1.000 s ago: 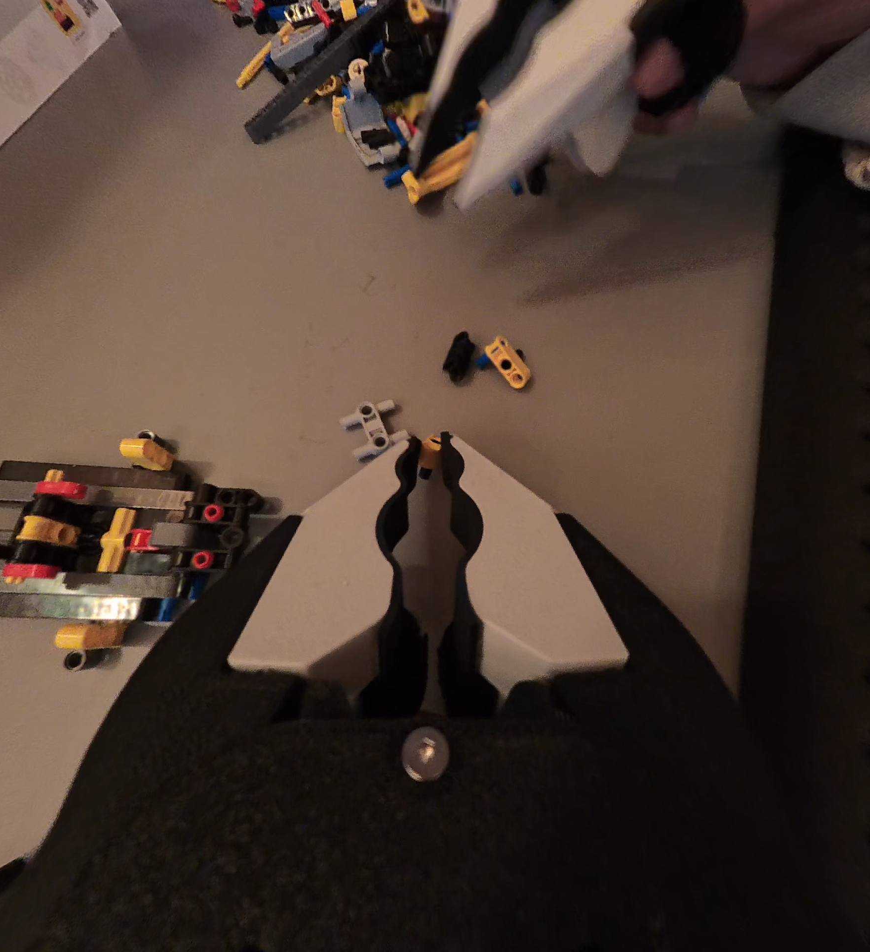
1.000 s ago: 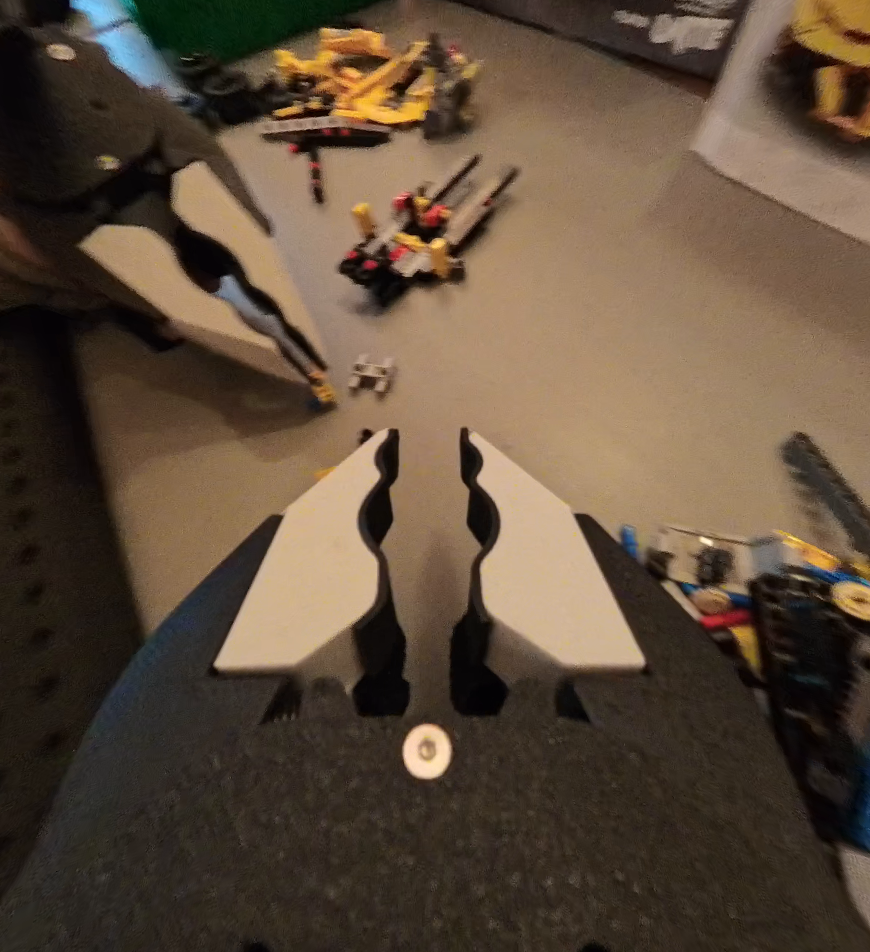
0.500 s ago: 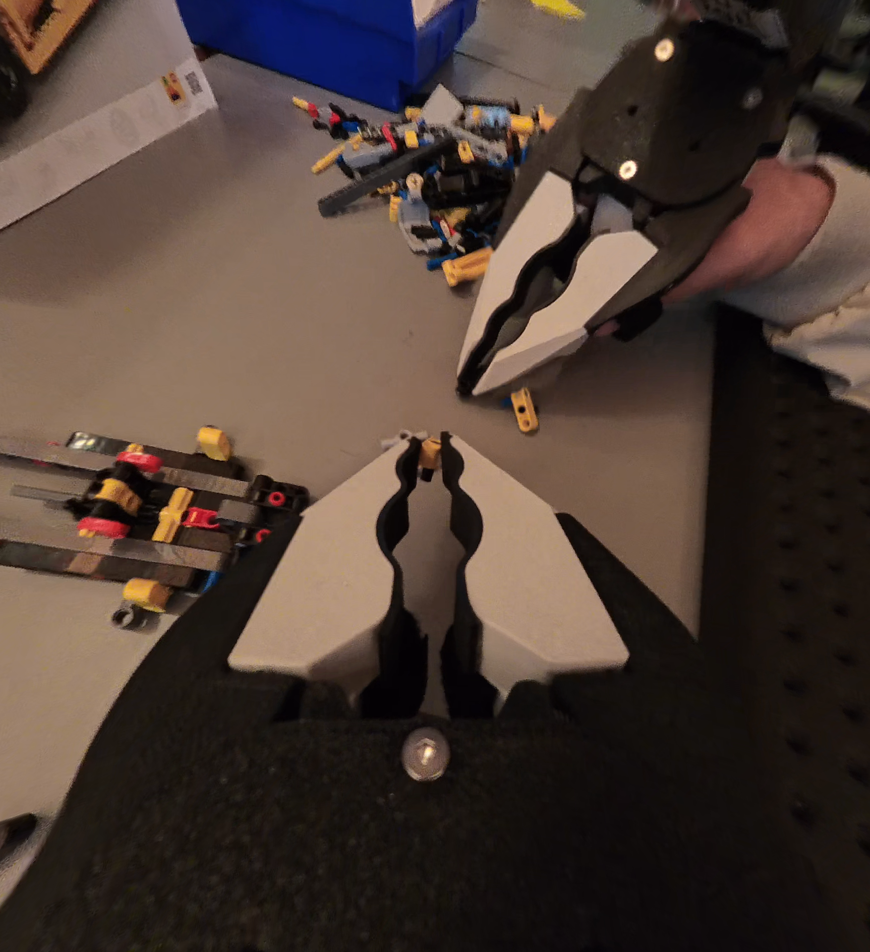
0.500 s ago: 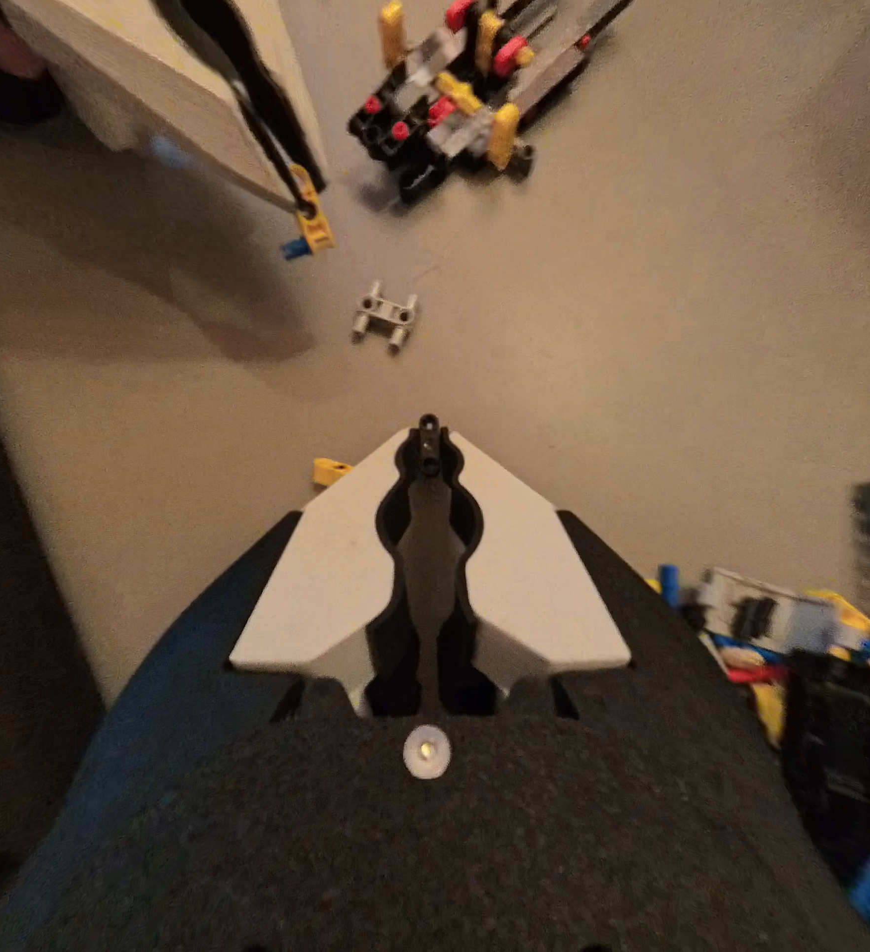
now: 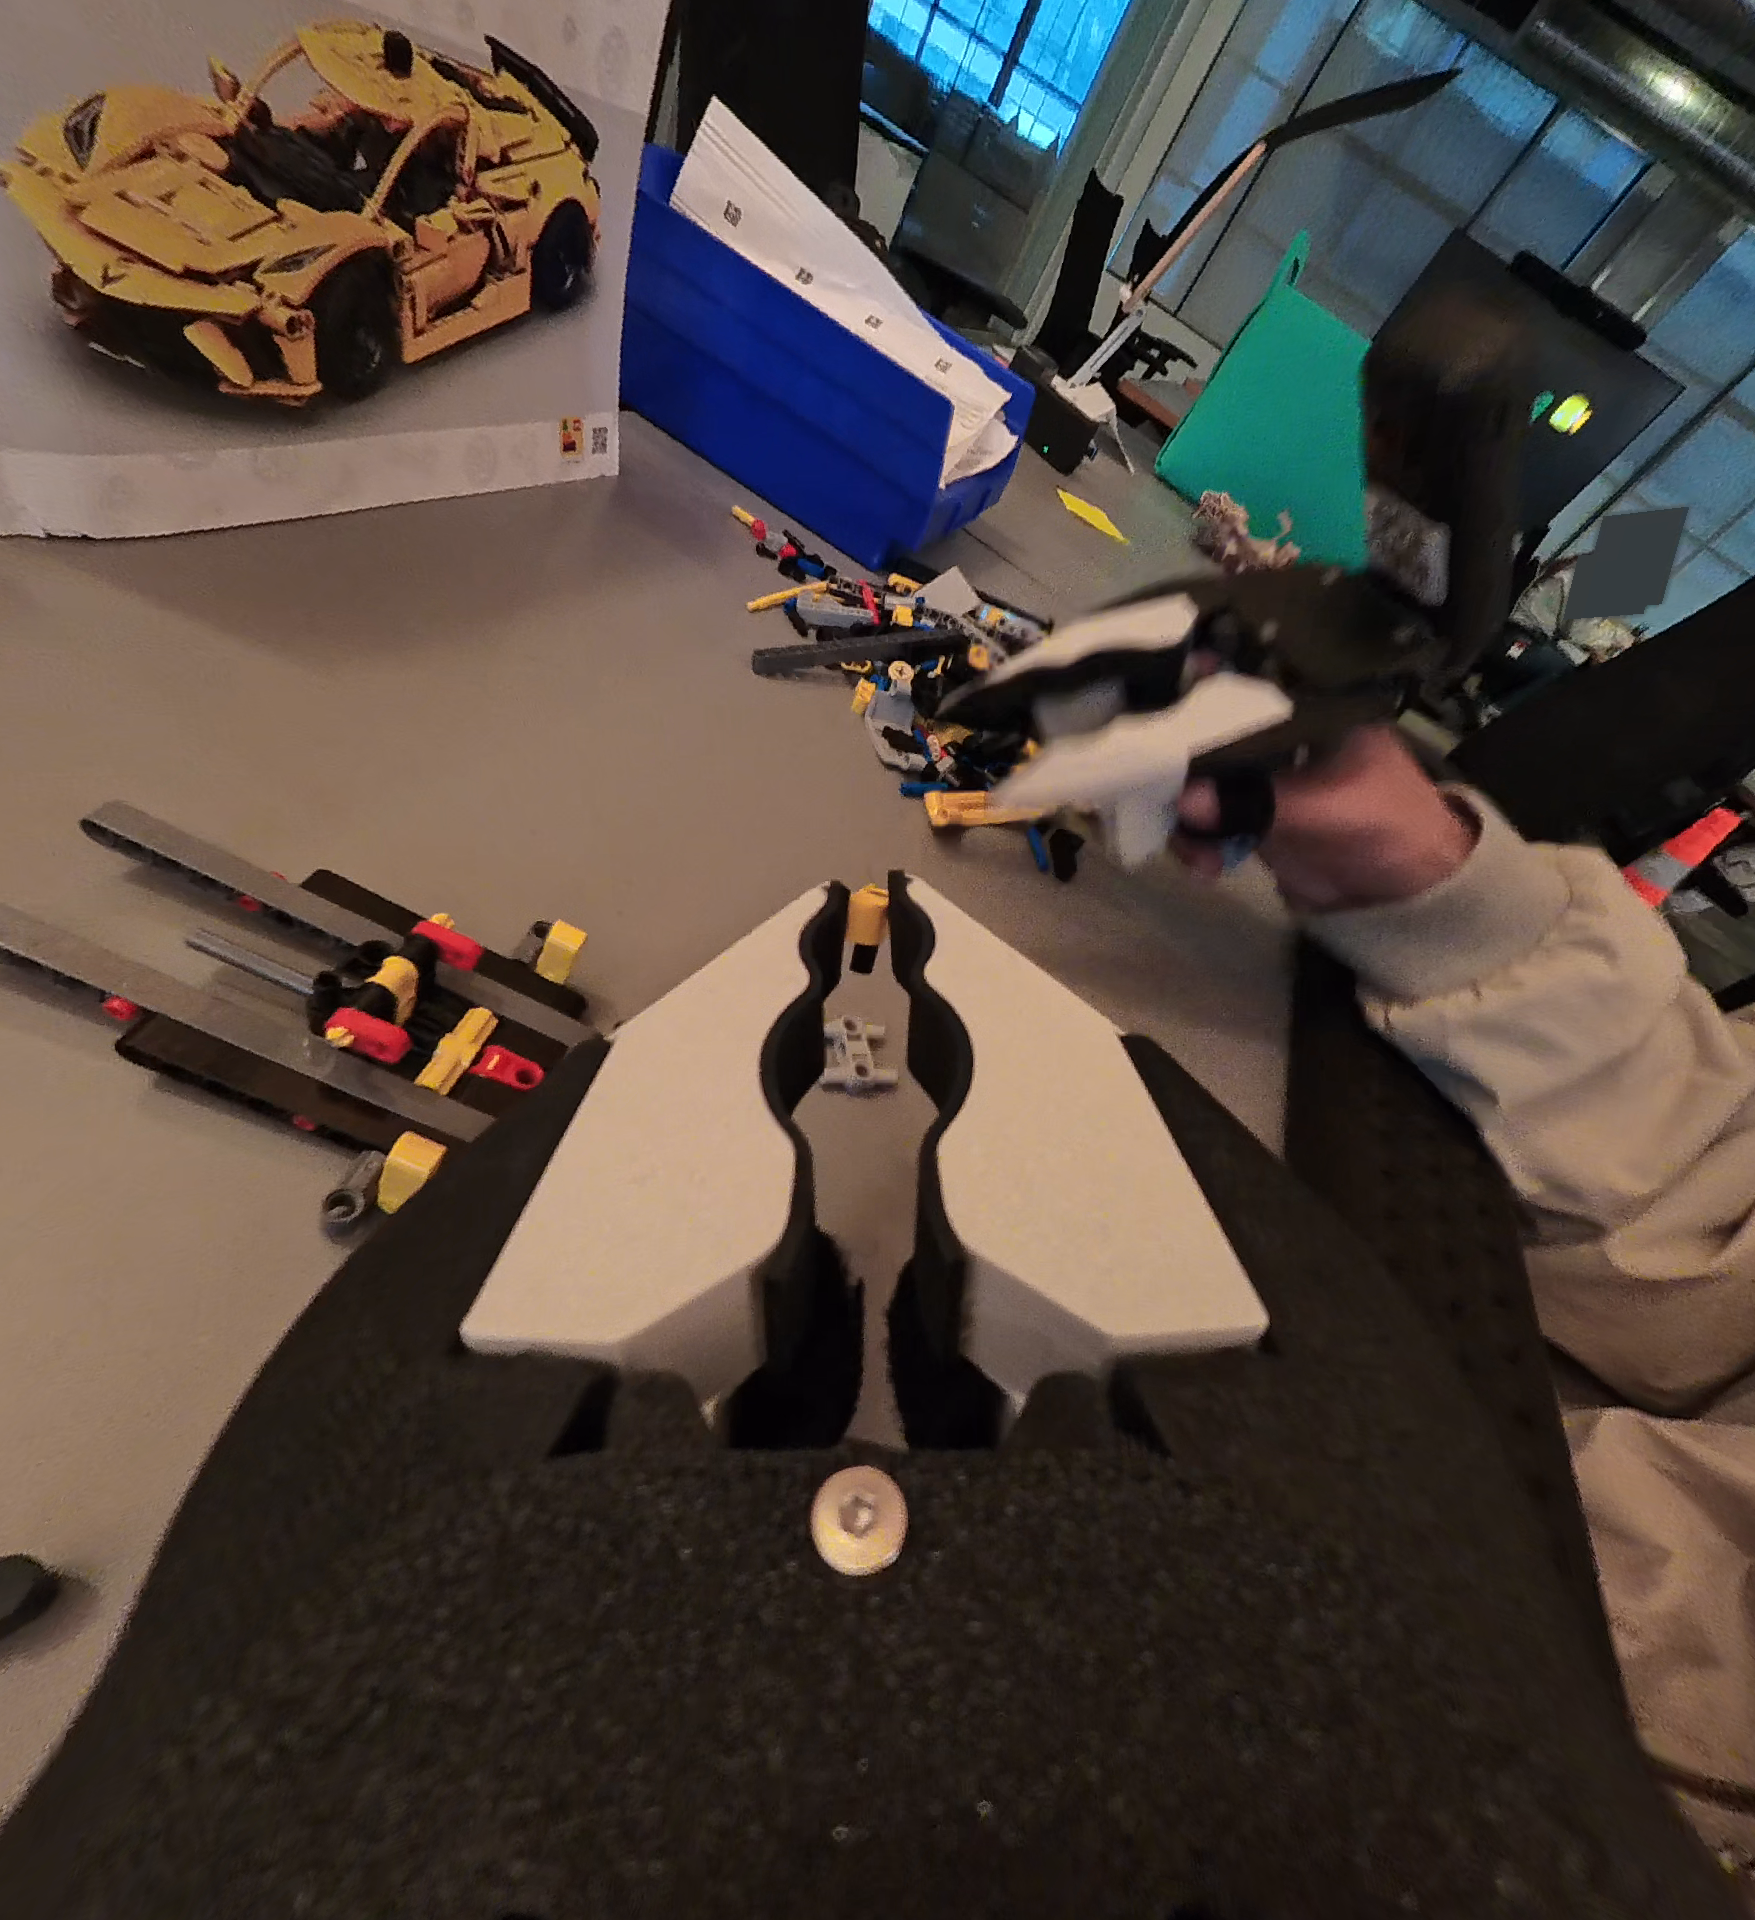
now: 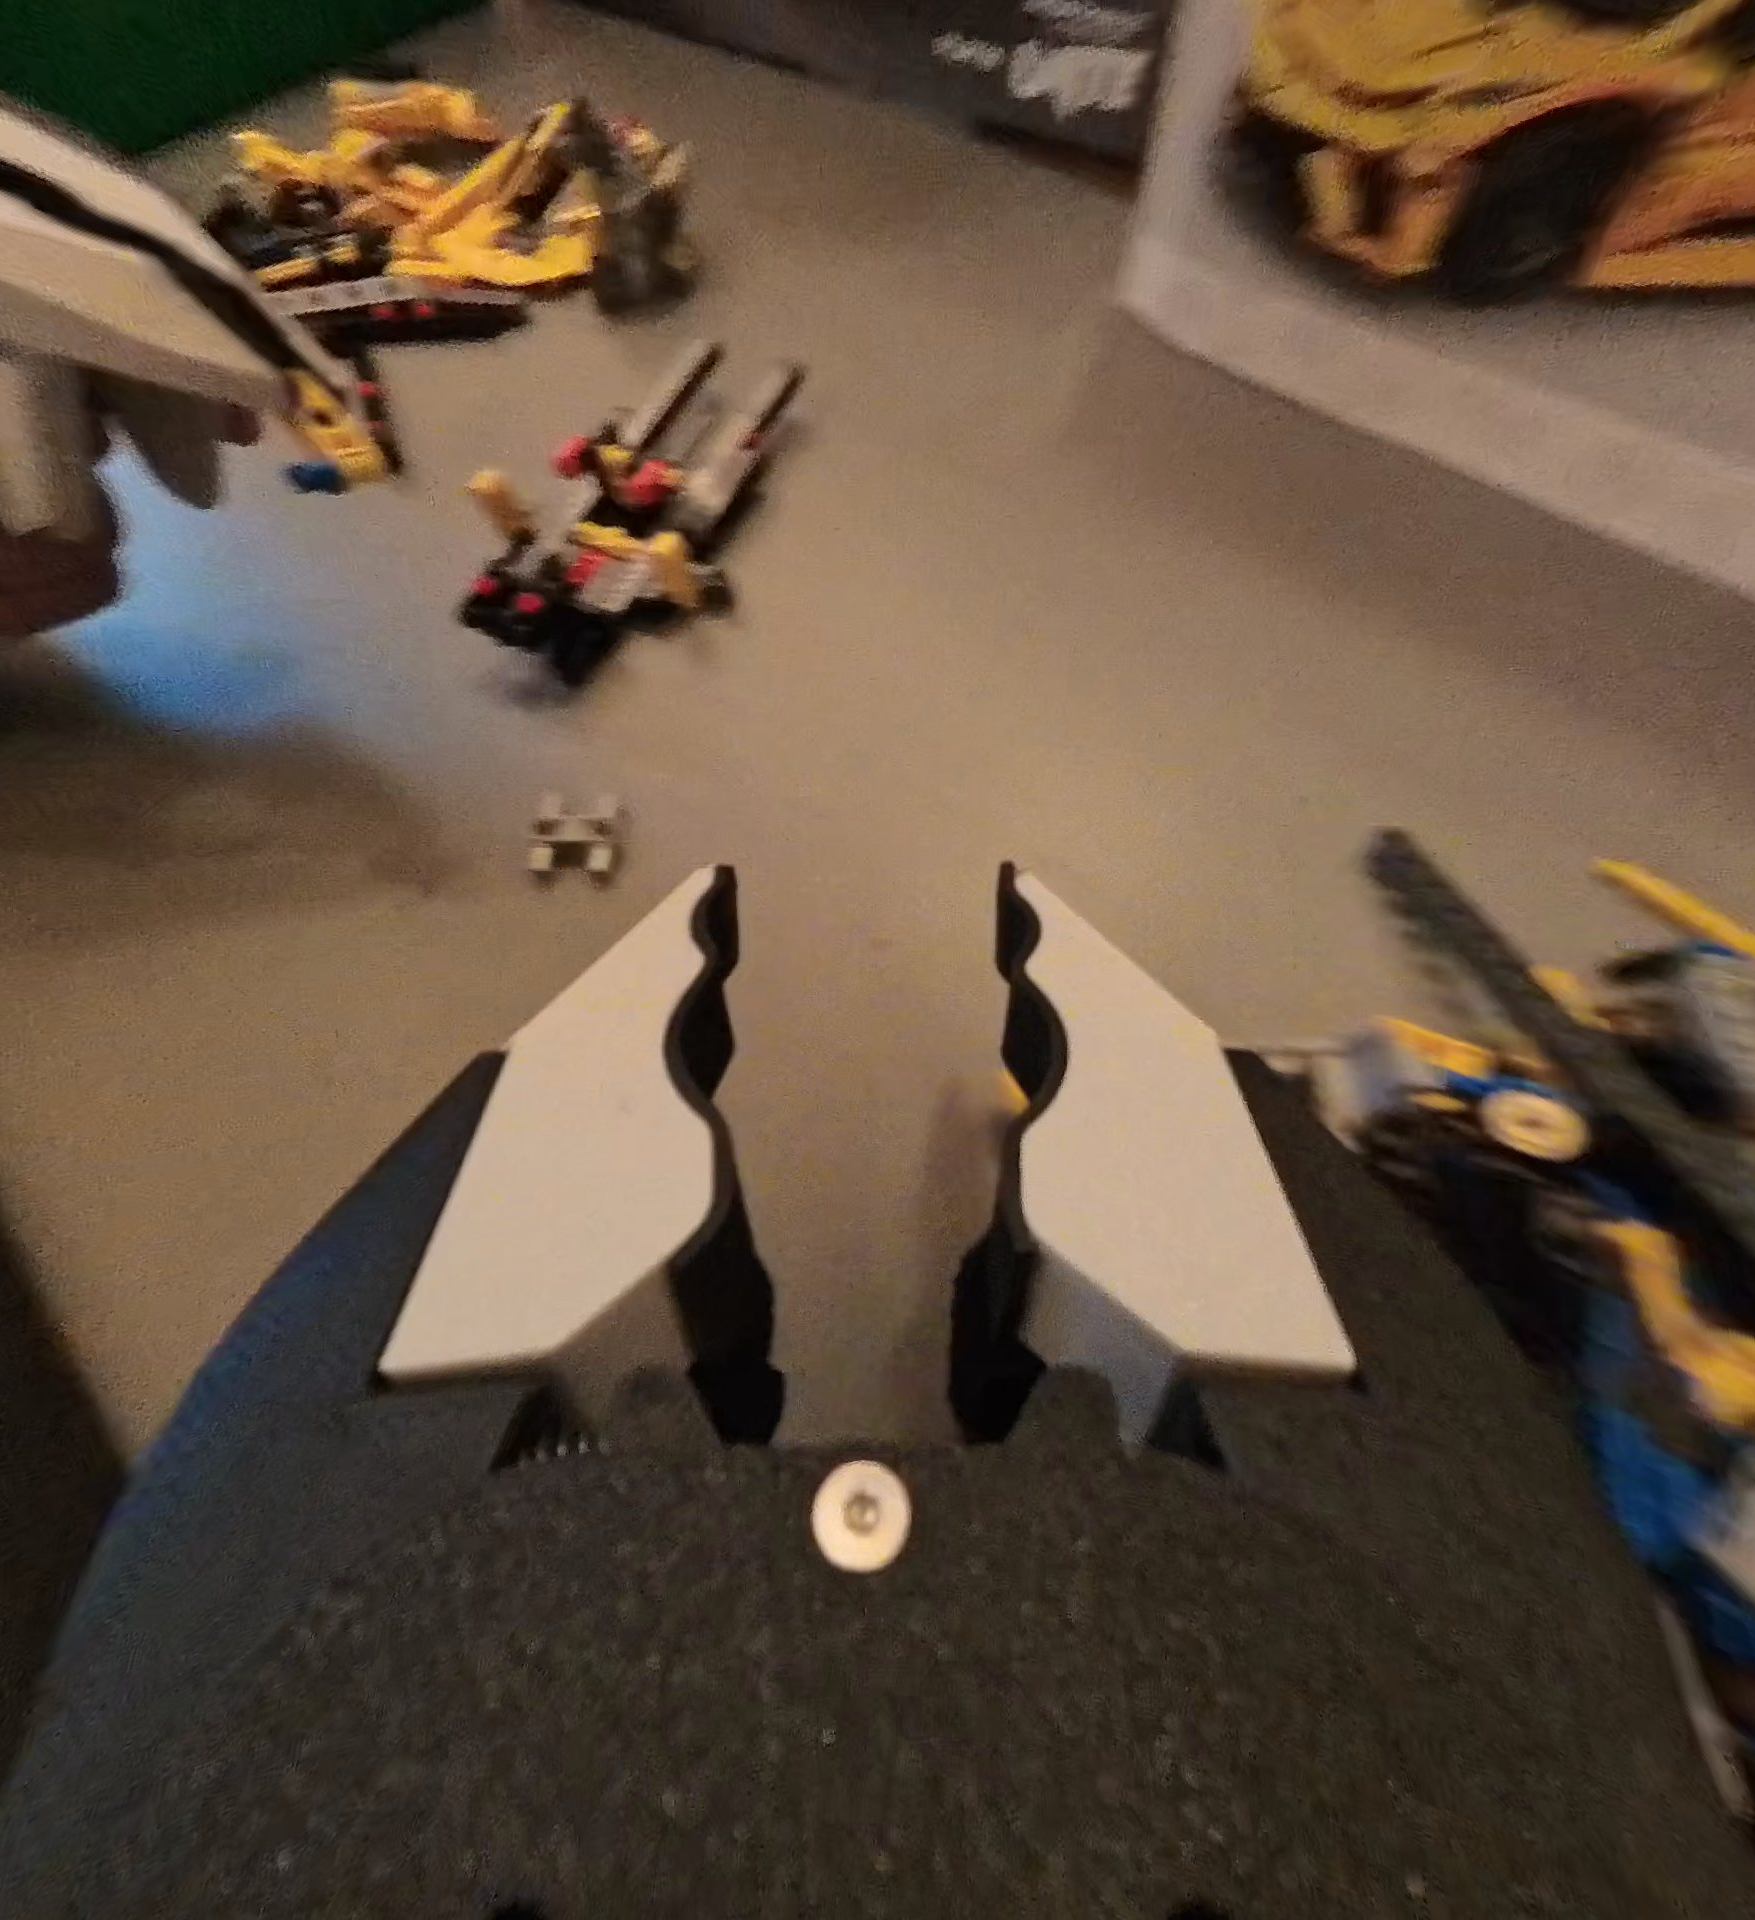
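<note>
At the left of the left wrist view, a flat assembly of long grey and black beams with red and yellow connectors (image 5: pixel 353 1018) lies on the grey tabletop (image 5: pixel 437 675). Above it, at the upper left, stands a pale cardboard box picturing a yellow brick-built sports car (image 5: pixel 281 260); its small printed marks are left unread. At centre, the left gripper (image 5: pixel 865 904) is raised off the table, its jaws nearly closed and pinching a small yellow pin-connector piece (image 5: pixel 865 920) at the tips. A small light-grey cross connector (image 5: pixel 857 1055) lies on the table below the gap. Further right are a blue plastic bin holding white sheets (image 5: pixel 800 384) and a pile of loose mixed pieces (image 5: pixel 904 665). At far right, the right gripper (image 6: pixel 865 883) hangs wide open and empty
</note>
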Demonstrator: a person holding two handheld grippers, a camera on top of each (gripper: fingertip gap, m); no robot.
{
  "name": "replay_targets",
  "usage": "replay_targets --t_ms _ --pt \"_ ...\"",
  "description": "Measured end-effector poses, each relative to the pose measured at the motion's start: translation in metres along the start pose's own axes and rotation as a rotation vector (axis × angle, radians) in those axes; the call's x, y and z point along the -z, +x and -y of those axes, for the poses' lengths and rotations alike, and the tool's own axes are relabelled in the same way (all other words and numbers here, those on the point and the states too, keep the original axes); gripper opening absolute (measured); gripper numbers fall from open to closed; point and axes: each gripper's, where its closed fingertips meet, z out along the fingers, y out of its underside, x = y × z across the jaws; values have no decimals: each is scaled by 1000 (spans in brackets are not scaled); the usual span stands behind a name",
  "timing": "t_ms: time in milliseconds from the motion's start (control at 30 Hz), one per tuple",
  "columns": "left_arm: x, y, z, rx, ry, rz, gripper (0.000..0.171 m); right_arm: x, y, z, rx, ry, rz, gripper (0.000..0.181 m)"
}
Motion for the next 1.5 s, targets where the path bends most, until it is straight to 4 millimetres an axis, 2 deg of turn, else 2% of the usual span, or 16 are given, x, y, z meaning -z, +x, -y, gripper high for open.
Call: replay_targets --t_ms 67,133,233,300,367,433,533,600,667,800,900,1033,1100,1200,1333,1500 --pt "2 0 4 68 35 -24 7 -30 -49 -9 -34 -88 115 52" --pt "3 0 6 139 57 -61 8 -48 -74 -15 -31 -142 138 55" --pt "3 3 8 205 77 -106 7 -63 -77 -24 82 -209 39 55" --pt "2 5 8 218 78 -125 7 -66 -81 -21 176 -208 8 29" --pt "0 7 7 220 74 -136 7 -69 -83 -19 242 -196 -1 23" --pt "0 13 8 214 81 -166 7 -60 -59 -16 270 -224 -93 23" --pt "6 26 17 186 130 -235 7 -12 12 4 168 -99 -297 23" --pt "13 40 27 118 186 -289 7 26 72 -7 85 -110 -444 23" --pt "19 55 35 8 236 -317 7 55 115 -29 10 -147 -540 23" --pt "21 62 38 -192 265 -232 6 64 129 -43 -79 -109 -504 30" --pt "19 59 39 -370 287 -101 6 52 86 -3 -29 42 -374 39" --pt "14 64 32 -673 261 38 7 24 -66 57 -205 285 328 36" --pt "13 71 28 -747 258 36 7 24 -115 71 -369 295 664 35" --pt "13 83 25 -788 268 0 7 23 -126 74 -513 284 854 29" --pt "9 87 18 -834 239 -11 7 27 -137 76 -545 315 977 17" --pt "-1 79 1 -871 148 -13 7 19 -127 65 -600 277 968 7"
